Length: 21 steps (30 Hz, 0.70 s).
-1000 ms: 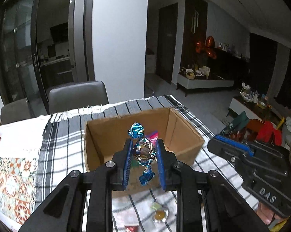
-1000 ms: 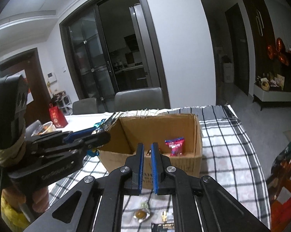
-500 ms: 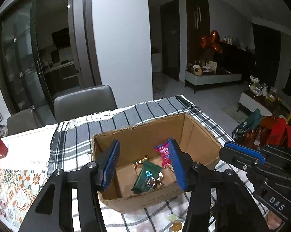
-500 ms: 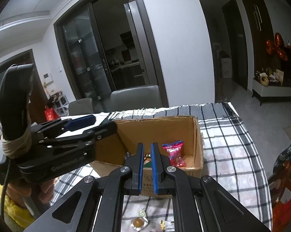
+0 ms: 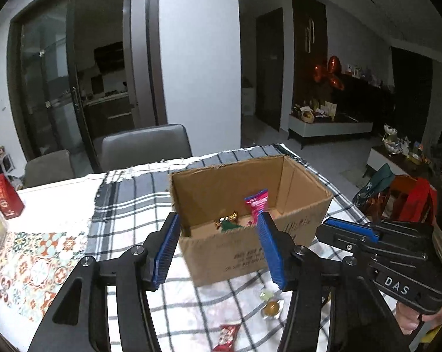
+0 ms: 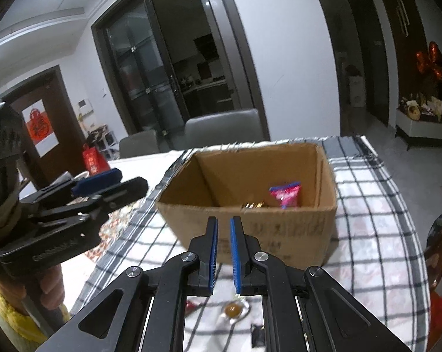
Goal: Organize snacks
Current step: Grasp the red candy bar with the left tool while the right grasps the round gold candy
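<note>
Left hand-held gripper (image 5: 218, 249) agape, seemingly empty.

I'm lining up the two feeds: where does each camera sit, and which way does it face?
Left wrist: on the left claw, open, facing the box; right claw at right.
Right wrist: on the right claw, nearly shut, facing the box; left claw at left.
Shared: box, pink packet, amber candy.

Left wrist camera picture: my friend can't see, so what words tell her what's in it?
An open left gripper with blue fingers hangs before a cardboard box on a checked tablecloth. A pink snack packet sits inside; wrapped candies lie on the cloth in front.
</note>
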Tool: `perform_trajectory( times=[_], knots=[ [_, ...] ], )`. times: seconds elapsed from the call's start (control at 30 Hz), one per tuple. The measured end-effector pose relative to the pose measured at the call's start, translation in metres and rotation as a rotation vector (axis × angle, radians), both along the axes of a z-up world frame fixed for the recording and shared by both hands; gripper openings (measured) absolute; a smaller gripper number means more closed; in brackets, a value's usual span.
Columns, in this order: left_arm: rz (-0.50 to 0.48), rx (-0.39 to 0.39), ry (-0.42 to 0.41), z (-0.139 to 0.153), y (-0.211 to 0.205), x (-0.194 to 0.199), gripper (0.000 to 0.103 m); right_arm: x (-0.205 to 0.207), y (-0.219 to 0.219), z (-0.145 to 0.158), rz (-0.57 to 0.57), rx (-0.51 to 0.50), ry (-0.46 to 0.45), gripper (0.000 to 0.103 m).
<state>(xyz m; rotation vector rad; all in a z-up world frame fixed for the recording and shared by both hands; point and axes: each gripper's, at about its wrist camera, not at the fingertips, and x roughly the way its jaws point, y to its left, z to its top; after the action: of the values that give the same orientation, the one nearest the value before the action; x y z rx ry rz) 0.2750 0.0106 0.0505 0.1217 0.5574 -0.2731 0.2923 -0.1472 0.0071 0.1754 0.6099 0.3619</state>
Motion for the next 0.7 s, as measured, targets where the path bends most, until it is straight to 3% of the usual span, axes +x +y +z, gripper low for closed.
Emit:
perform_trajectory(
  times=[0.1, 0.17, 0.3, 0.37, 0.7],
  knots=[
    [0.018, 0.013, -0.015, -0.007, 0.005, -0.014, 0.056, -0.005, 0.004, -0.009, 0.007, 0.001, 0.019, 0.014],
    [0.025, 0.014, -0.013, -0.012, 0.007, -0.02, 0.056, -0.007, 0.006, -0.016, 0.009, -0.006, 0.031, 0.021],
    [0.034, 0.013, 0.011, -0.028, 0.012, -0.03, 0.056, -0.011, 0.008, -0.03, 0.011, -0.004, 0.068, 0.024],
    [0.035, 0.012, 0.029, -0.038, 0.012, -0.033, 0.056, -0.014, 0.009, -0.038, 0.01, -0.008, 0.077, 0.032],
    [0.016, 0.007, 0.169, -0.092, 0.016, -0.044, 0.056, -0.02, 0.015, -0.082, 0.025, -0.033, 0.183, 0.032]
  ],
)
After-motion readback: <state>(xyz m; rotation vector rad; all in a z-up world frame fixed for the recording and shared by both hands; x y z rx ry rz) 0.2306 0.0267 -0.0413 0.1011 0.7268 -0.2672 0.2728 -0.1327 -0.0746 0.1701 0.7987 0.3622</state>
